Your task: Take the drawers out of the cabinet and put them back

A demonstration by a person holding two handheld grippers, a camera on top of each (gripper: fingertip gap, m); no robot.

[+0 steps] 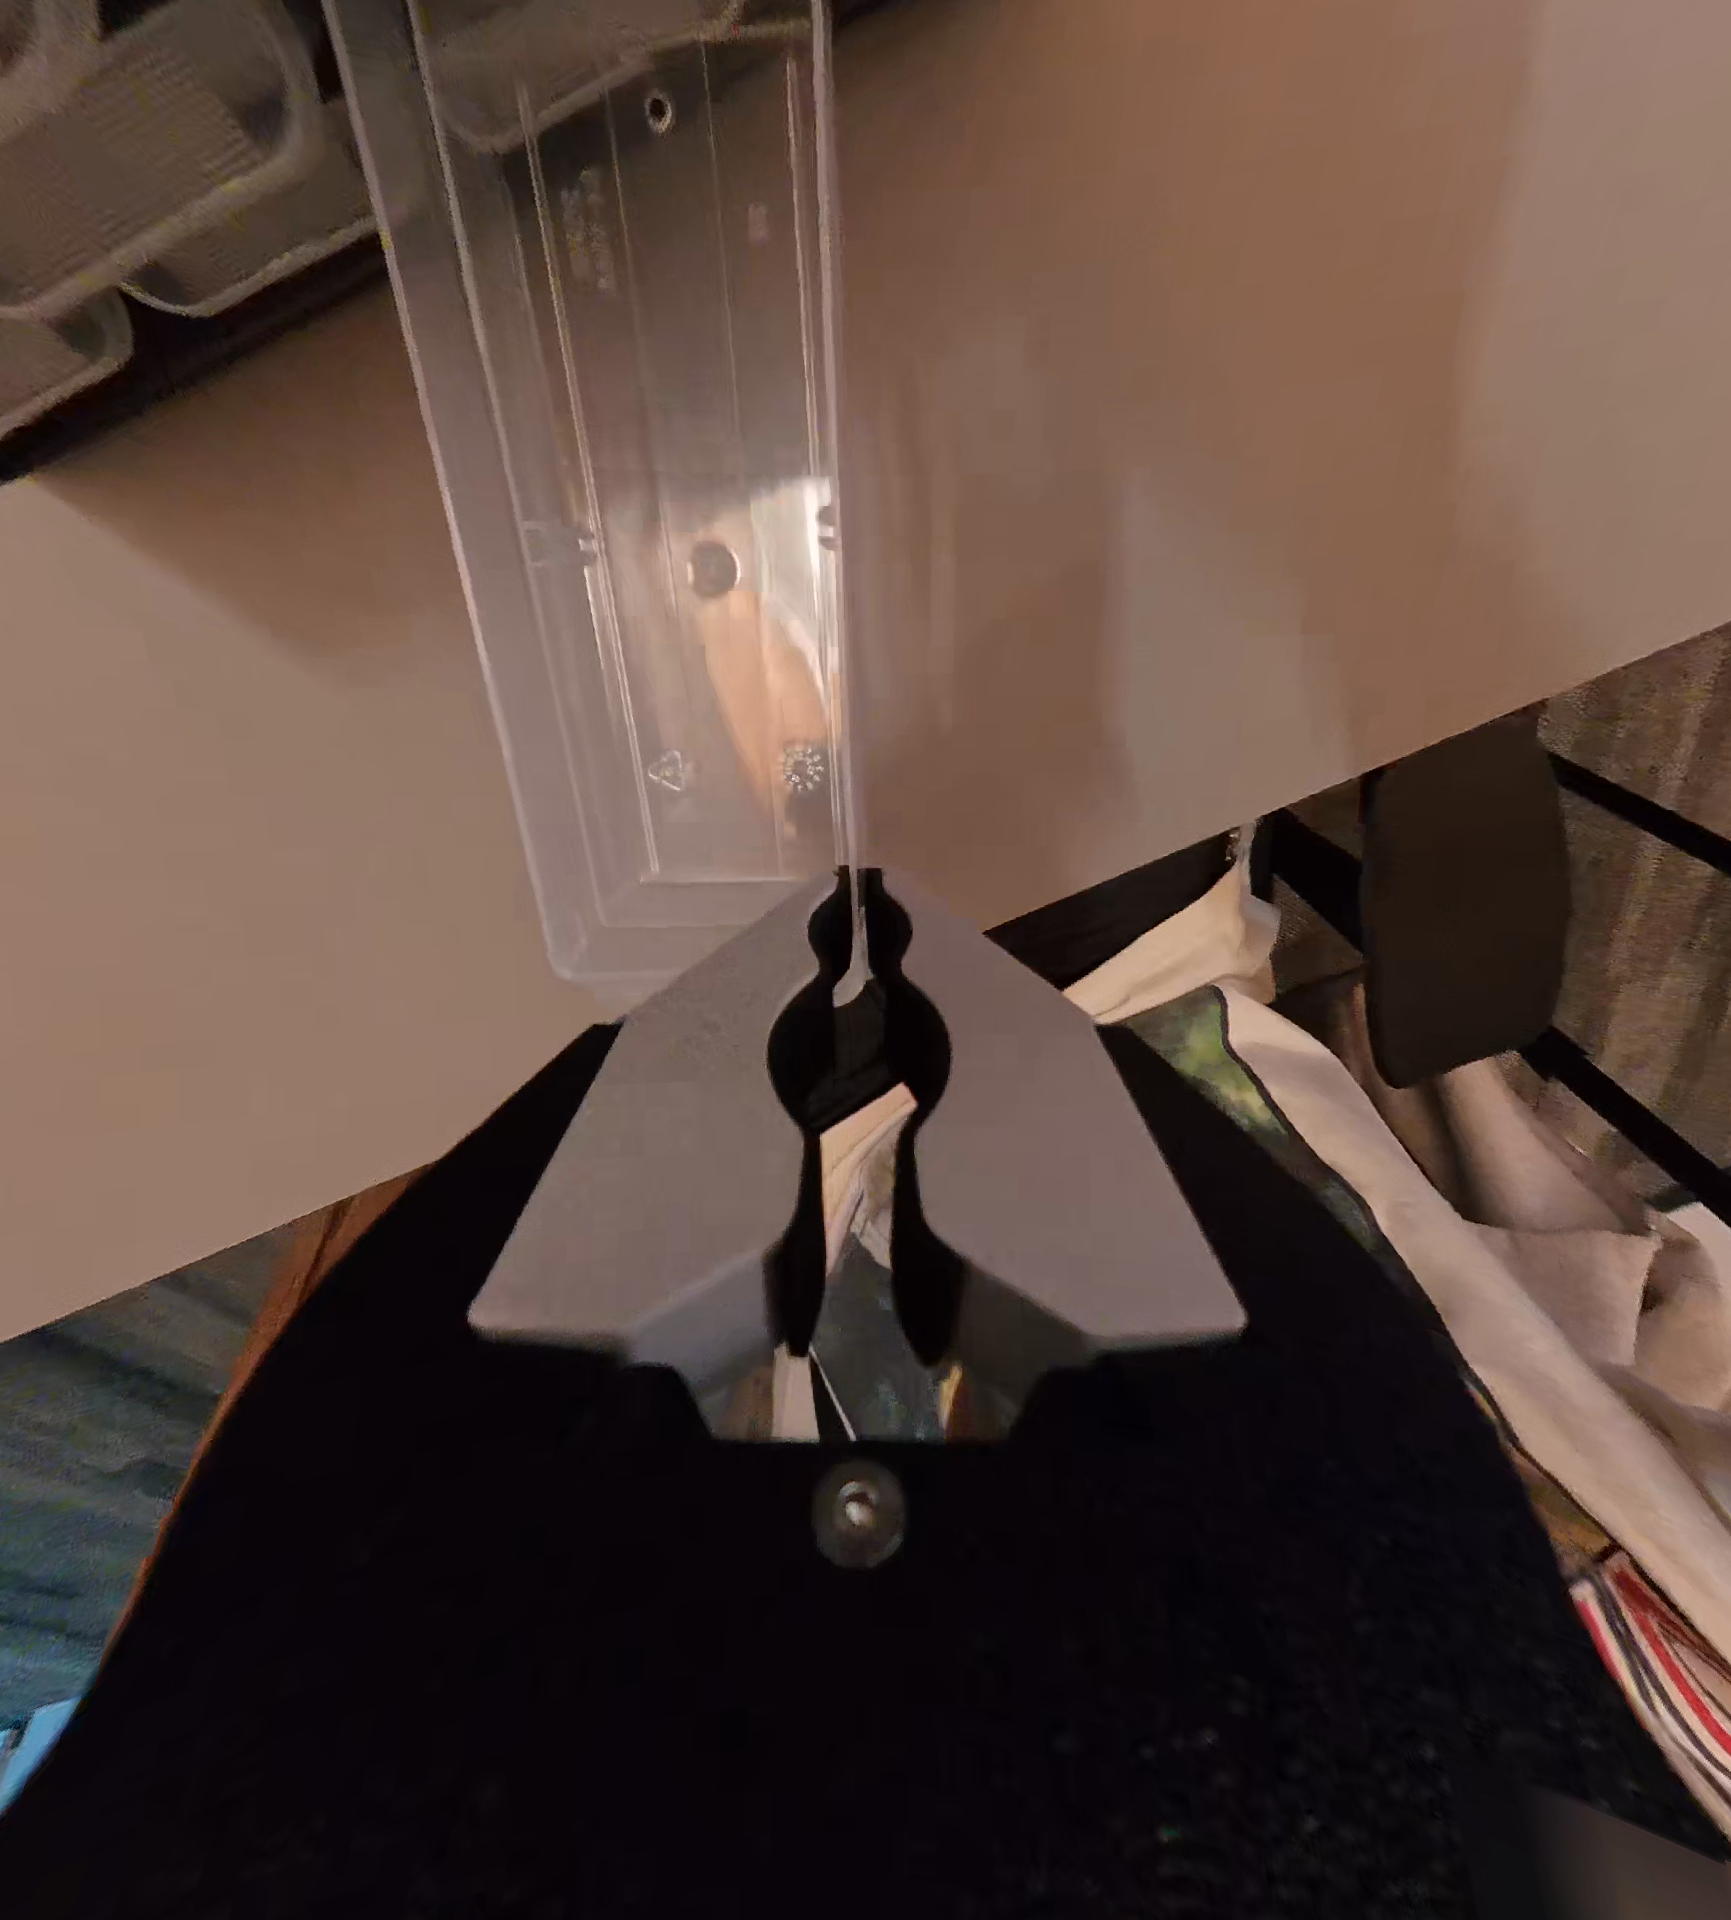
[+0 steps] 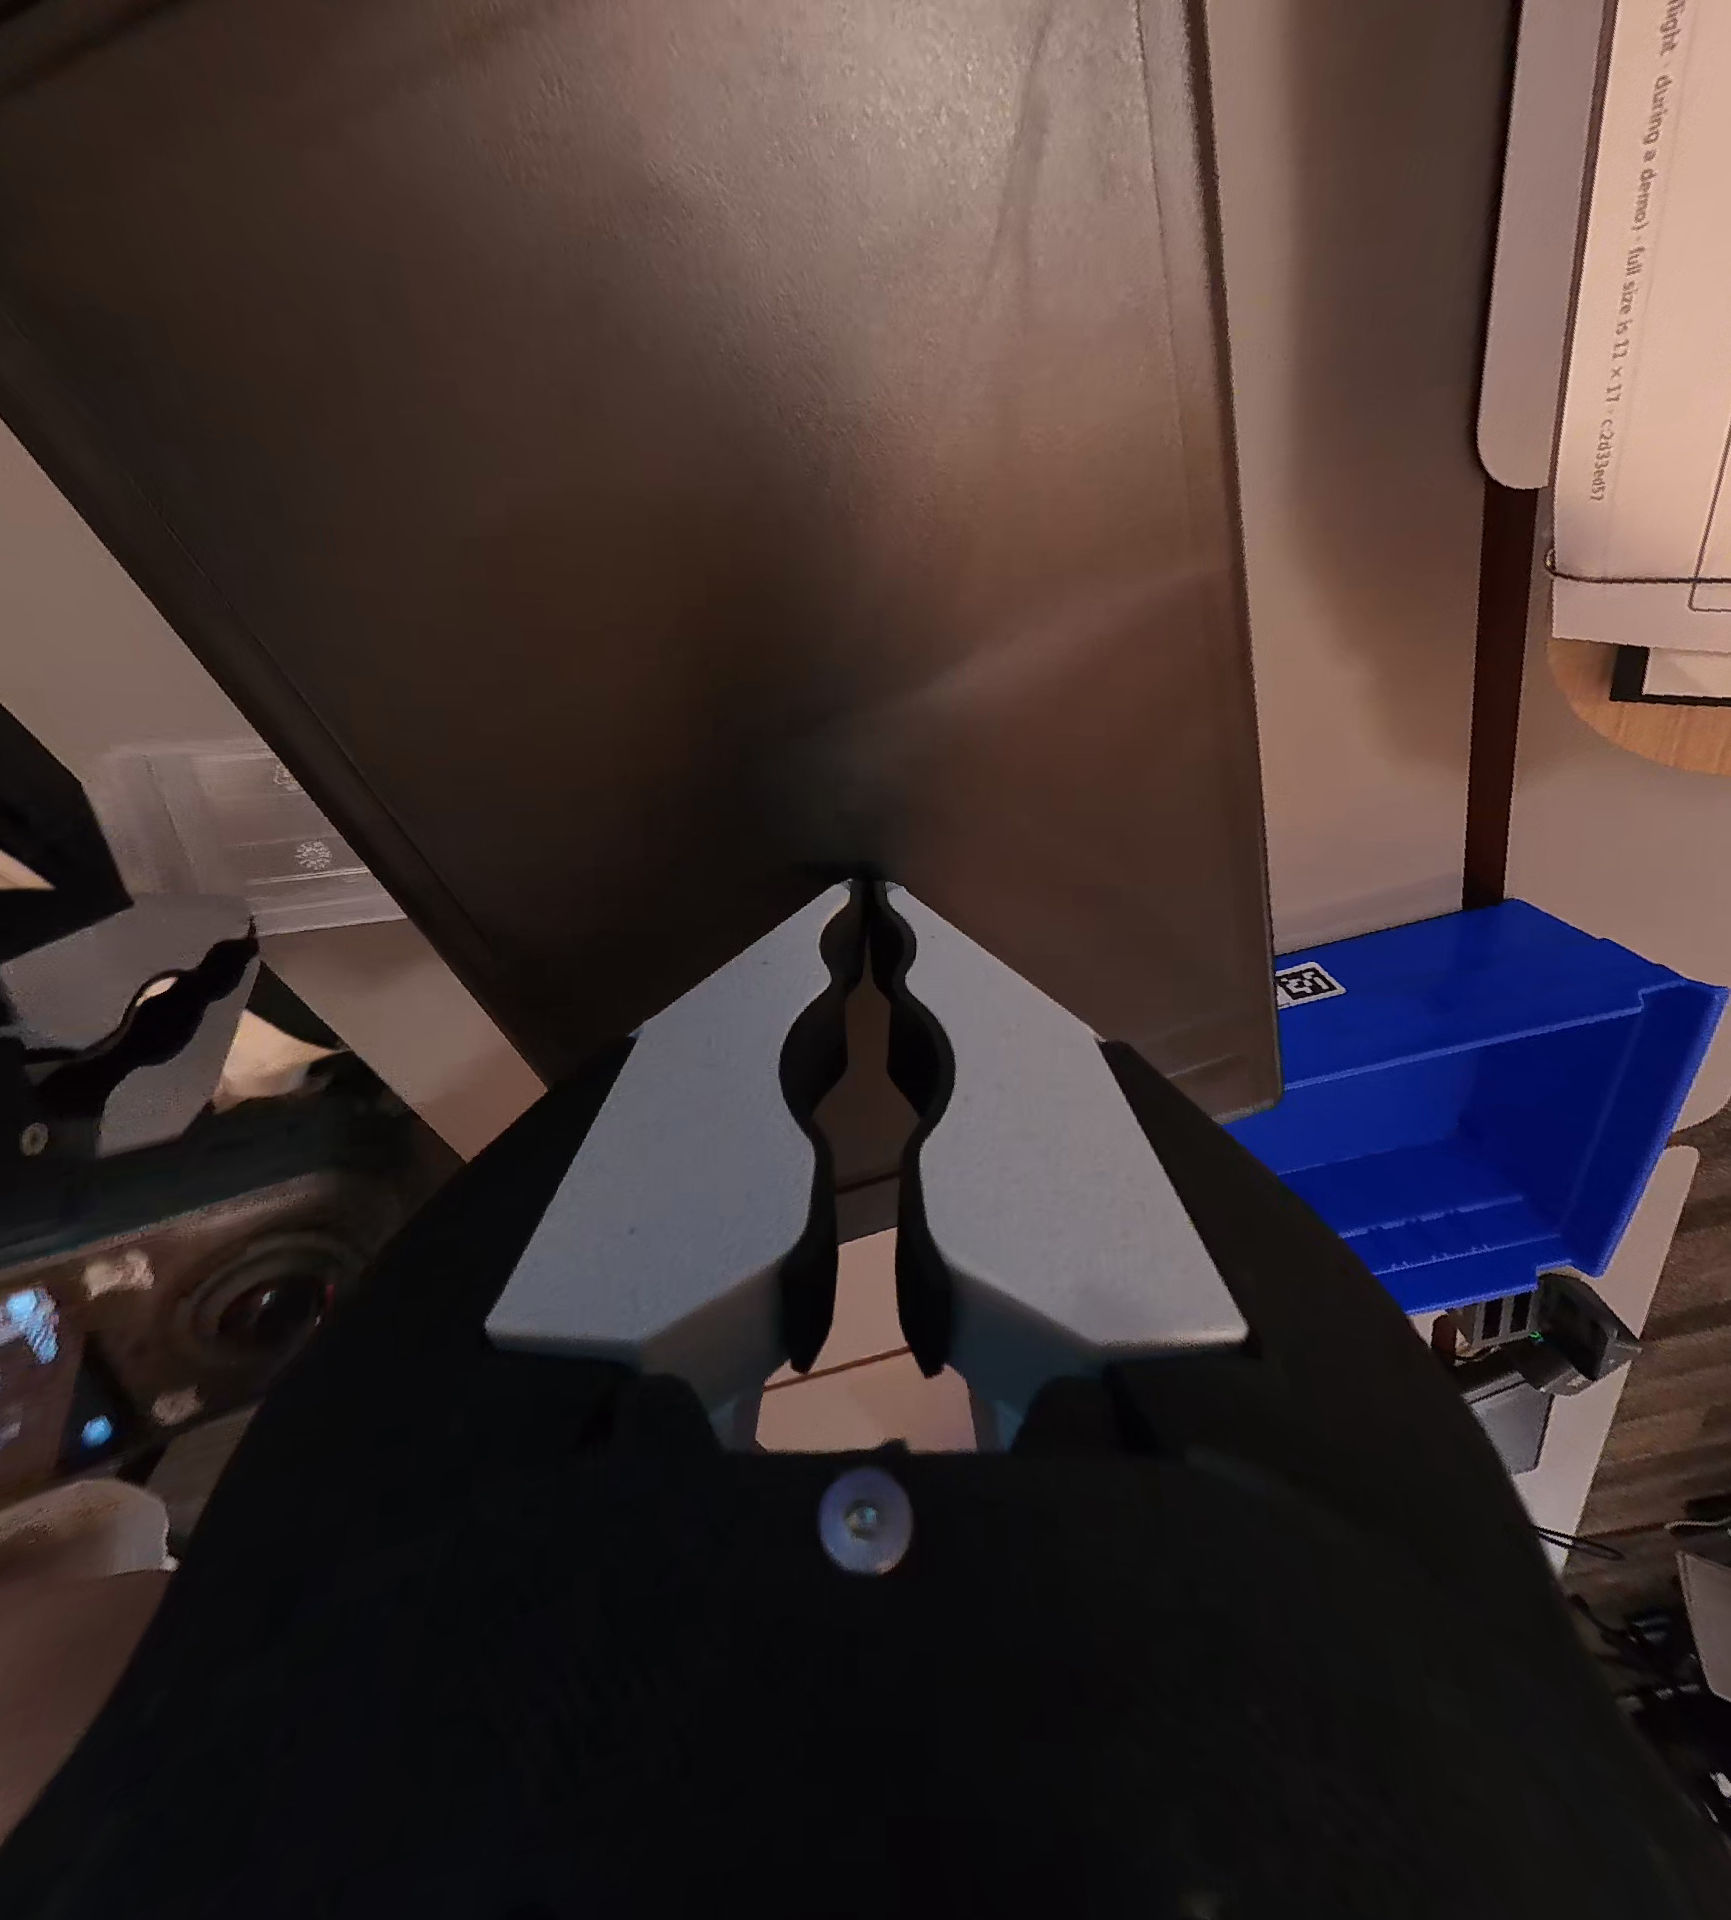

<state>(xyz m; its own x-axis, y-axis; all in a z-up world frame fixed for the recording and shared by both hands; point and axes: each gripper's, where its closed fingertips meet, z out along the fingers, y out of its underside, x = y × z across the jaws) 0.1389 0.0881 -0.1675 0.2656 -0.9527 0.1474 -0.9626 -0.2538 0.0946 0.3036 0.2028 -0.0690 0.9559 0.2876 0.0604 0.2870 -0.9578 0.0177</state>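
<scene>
A clear plastic drawer (image 1: 632, 416) stretches away from my left gripper (image 1: 856, 883), over the white table (image 1: 1256, 416). The left gripper is shut on the drawer's thin right wall at its near end. The drawer looks empty. My right gripper (image 2: 863, 885) is shut, with its tips pressed against the flat dark panel of the cabinet (image 2: 684, 416), and nothing shows between the fingers. The left gripper (image 2: 165, 997) also shows at the left of the right wrist view, with part of the clear drawer (image 2: 248, 831) behind it.
A blue plastic bin (image 2: 1515, 1091) stands just right of the cabinet. Printed paper sheets (image 2: 1723, 312) hang at the upper right. Beyond the table's edge lie white cloth or bags (image 1: 1360, 1195) and a dark chair part (image 1: 1463, 914). Grey padded fabric (image 1: 61, 208) sits at the upper left.
</scene>
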